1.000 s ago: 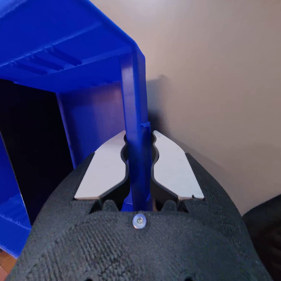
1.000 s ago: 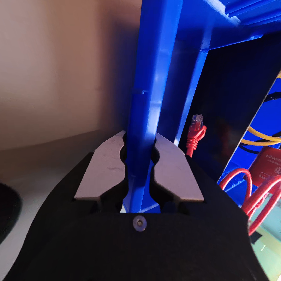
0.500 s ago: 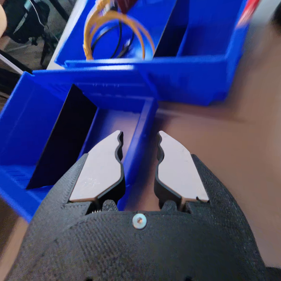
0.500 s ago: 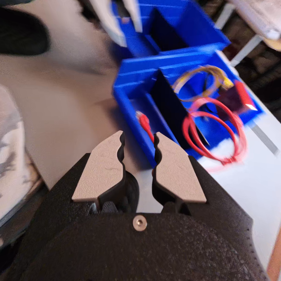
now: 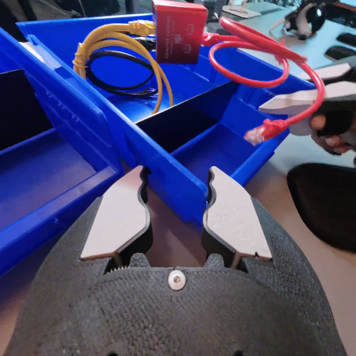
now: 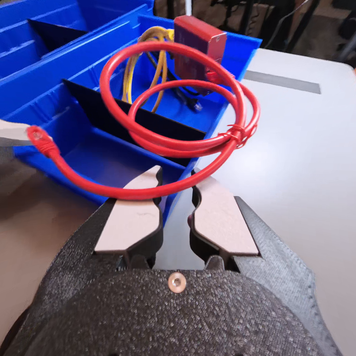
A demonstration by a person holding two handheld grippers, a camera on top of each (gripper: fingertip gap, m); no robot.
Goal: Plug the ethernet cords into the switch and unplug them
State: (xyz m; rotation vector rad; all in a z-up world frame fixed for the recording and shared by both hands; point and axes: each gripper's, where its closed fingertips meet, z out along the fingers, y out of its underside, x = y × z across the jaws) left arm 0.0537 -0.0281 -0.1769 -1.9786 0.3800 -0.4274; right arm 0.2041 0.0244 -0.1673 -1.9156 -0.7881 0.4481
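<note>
1. The left gripper [image 5: 176, 173] has flat grey fingers with wavy black inner edges and a rough black printed body. Its jaws stand wide, holding nothing, and the near corner of the blue bin [image 5: 173, 171] sits in the gap between them.
2. The right gripper [image 6: 176, 174] has the same shape. Its jaws are parted with a narrower gap. The red cord [image 6: 138, 190] lies across its fingers, draped over the top and not pinched.
3. The red cord is smooth, round and glossy, coiled in loops bound with a thin tie. Its free plug [image 5: 256, 134] hangs in the air over the bin's near compartment, slightly blurred.
4. The red switch [image 5: 178, 36], a small box, stands tilted at the far end of the bin. The other end of the red cord reaches its side; whether it is fully plugged in is hard to tell.
5. A yellow cord [image 5: 119, 44] and a thin black cable [image 5: 119, 86] lie coiled in the far compartment, behind a dark divider [image 5: 183, 113].
6. A second blue bin [image 5: 48, 173] stands left, cut off by the frame.
7. The grey table [image 6: 289, 154] lies open to the right of the bin.
</note>
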